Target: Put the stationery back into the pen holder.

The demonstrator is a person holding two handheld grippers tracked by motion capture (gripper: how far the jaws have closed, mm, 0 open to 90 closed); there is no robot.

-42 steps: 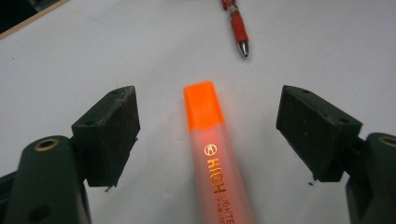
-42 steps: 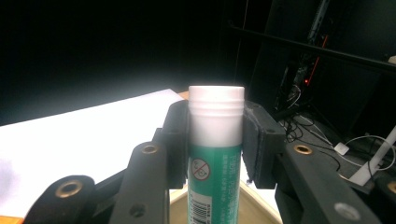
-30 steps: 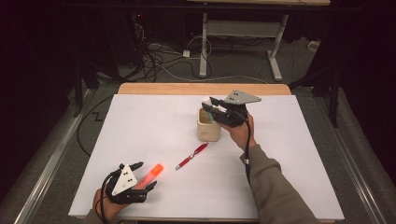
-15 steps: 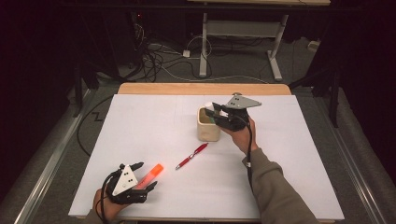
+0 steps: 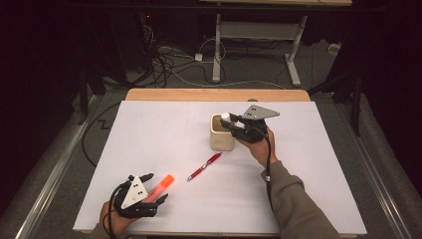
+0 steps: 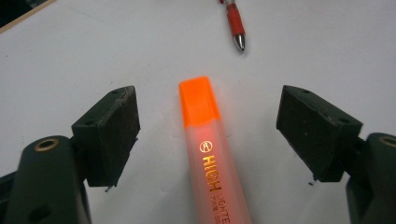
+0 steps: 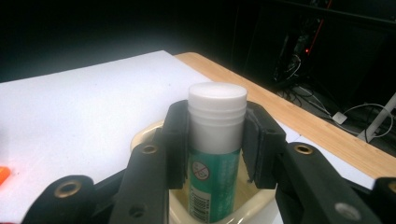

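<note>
My right gripper (image 7: 217, 140) is shut on a glue stick (image 7: 215, 154) with a white cap and green label, held upright with its lower end inside a cream cup (image 7: 154, 129). From above, that cup (image 5: 219, 139) stands mid-table with the right gripper (image 5: 234, 124) over its rim and the glue stick (image 5: 226, 116) poking up. My left gripper (image 5: 155, 188) rests near the front left edge, open, with an orange highlighter (image 5: 161, 185) lying between its jaws. In the left gripper view the highlighter (image 6: 205, 144) lies untouched, both pads (image 6: 116, 130) well clear of it.
A red pen (image 5: 204, 166) lies on the white sheet (image 5: 149, 129) between the cup and the highlighter; its tip (image 6: 235, 23) shows beyond the left jaws. A wooden table edge (image 5: 199, 94) runs along the back. Cables and desk legs lie on the floor beyond.
The right gripper has shifted slightly right and down with the glue stick, over the cup. The left gripper and highlighter have not moved.
</note>
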